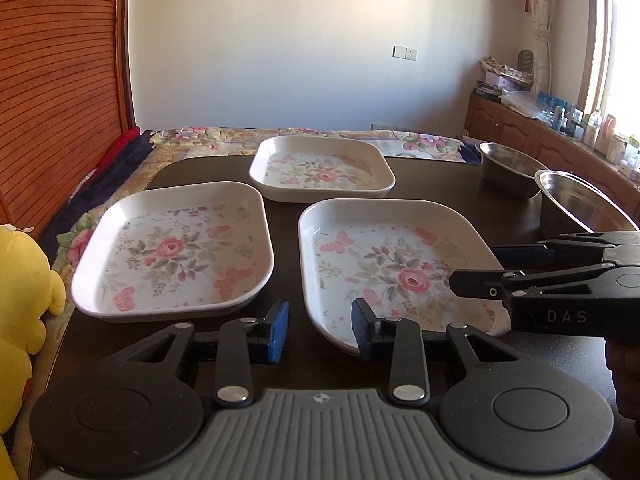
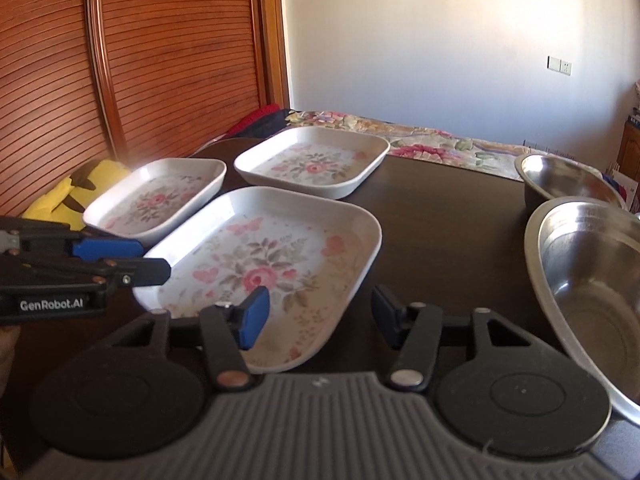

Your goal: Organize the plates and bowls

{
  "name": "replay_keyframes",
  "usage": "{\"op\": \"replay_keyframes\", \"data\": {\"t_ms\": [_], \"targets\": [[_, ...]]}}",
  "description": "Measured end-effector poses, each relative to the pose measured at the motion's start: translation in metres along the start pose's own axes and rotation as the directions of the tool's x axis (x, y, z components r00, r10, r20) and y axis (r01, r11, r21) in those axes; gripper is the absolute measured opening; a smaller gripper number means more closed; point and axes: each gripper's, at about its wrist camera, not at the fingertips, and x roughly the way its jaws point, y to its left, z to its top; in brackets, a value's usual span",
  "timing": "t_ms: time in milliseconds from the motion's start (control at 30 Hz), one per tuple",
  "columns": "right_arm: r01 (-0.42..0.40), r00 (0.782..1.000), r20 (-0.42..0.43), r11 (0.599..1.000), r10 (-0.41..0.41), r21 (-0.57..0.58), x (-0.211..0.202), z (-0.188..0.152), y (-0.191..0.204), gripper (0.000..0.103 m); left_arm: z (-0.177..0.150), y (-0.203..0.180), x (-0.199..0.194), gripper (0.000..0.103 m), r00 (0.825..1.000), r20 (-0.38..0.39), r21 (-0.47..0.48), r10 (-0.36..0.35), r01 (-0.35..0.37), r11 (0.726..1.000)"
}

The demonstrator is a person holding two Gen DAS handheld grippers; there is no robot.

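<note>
Three square white plates with pink flower prints lie on a dark table: a near one, a left one and a far one. Two steel bowls stand at the right, the nearer one large in the right wrist view. My left gripper straddles the near plate's left front corner, its pads apart from the rim. On the plate's right front edge, my right gripper straddles the rim the same way, not touching it.
A yellow plush toy sits off the table's left edge. Behind the table lies a flowered quilt. A slatted wooden door stands at the left, and a cluttered cabinet at the far right.
</note>
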Motion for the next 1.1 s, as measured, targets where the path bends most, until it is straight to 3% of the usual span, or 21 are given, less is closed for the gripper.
{"op": "replay_keyframes", "data": {"t_ms": [167, 400, 967, 1100], "targets": [[-0.004, 1.0, 0.001, 1.0, 0.004, 0.008, 0.003, 0.002, -0.003, 0.053, 0.003, -0.001, 0.003, 0.029, 1.0, 0.004, 0.003, 0.003, -0.003, 1.0], [-0.005, 1.0, -0.006, 0.999, 0.005, 0.031, 0.008, 0.004, -0.009, 0.04, 0.007, -0.001, 0.01, 0.024, 1.0, 0.0, -0.009, -0.002, 0.002, 1.0], [-0.001, 1.0, 0.003, 0.999, 0.001, 0.053, 0.007, 0.001, -0.012, 0.038, 0.003, -0.004, 0.009, 0.016, 1.0, -0.022, -0.008, -0.013, 0.012, 1.0], [0.001, 1.0, 0.005, 0.998, -0.001, 0.068, 0.005, 0.0, -0.016, 0.027, 0.001, -0.007, 0.002, 0.016, 1.0, -0.019, -0.009, -0.016, 0.016, 1.0]]}}
